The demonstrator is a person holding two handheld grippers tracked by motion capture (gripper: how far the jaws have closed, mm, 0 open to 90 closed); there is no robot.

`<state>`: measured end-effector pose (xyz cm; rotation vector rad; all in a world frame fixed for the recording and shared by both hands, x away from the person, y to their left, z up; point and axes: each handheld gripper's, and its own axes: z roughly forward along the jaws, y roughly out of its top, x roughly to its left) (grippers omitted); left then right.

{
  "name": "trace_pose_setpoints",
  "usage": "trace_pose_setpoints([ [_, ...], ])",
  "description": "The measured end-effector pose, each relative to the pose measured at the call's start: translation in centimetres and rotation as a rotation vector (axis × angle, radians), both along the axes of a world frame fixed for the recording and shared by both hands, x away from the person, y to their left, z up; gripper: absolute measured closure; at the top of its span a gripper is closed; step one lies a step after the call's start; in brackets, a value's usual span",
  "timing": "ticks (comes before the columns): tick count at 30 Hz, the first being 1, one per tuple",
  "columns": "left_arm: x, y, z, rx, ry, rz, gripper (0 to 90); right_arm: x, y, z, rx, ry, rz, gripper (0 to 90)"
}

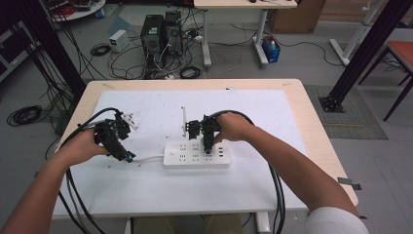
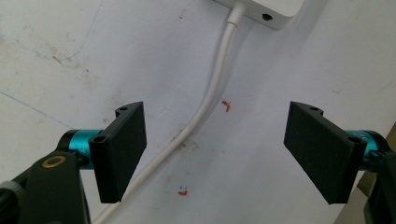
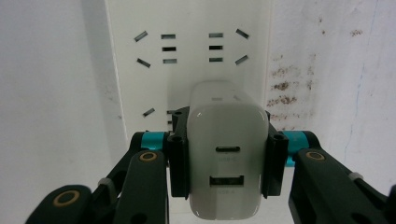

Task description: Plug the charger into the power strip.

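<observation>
Right gripper [image 3: 227,158] clamped by both black jaws on the flat sides of a white rounded plastic USB charger block [image 3: 227,163], two ports on its near face, held over a white rectangular plastic power strip [image 1: 197,154] with rows of slotted sockets; whether the block's far end meets the sockets or stops just short, impossible to tell. In the high view, same gripper [image 1: 208,146] pointing down at the strip's right half, gripped by the right hand [image 1: 234,127]. Strip lying near the middle of a white sheet [image 1: 160,185] covering most of a light wooden table [image 1: 316,122], closer to the near edge than the far one. Left gripper [image 2: 215,151] wide open, jaws far apart and holding nothing, straddling from above a white round cable [image 2: 210,93] running out of the strip's left end across the stained sheet, with small red marks [image 2: 226,106] beside it. In the high view, left gripper [image 1: 127,157] near the table's left edge, just beside the cable, held by the left hand [image 1: 80,146]. Small white plug-like object [image 1: 130,120] lying beyond that gripper, apart from the strip. Black cables [image 1: 277,190] trailing from both grippers toward the near edge.
</observation>
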<state>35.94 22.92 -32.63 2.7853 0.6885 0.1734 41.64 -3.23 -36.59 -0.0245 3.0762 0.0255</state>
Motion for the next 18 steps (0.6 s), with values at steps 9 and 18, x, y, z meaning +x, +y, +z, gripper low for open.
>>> trace_pose_setpoints([
  [9,0.3,0.1,0.3,-0.021,-0.009,0.009,21.3,-1.4,0.3,-0.3,-0.026,-0.074,0.036,62.8],
  [18,0.3,0.5,0.6,-0.029,-0.015,0.019,21.2,1.8,-0.5,-0.4,0.041,0.130,-0.050,62.7],
])
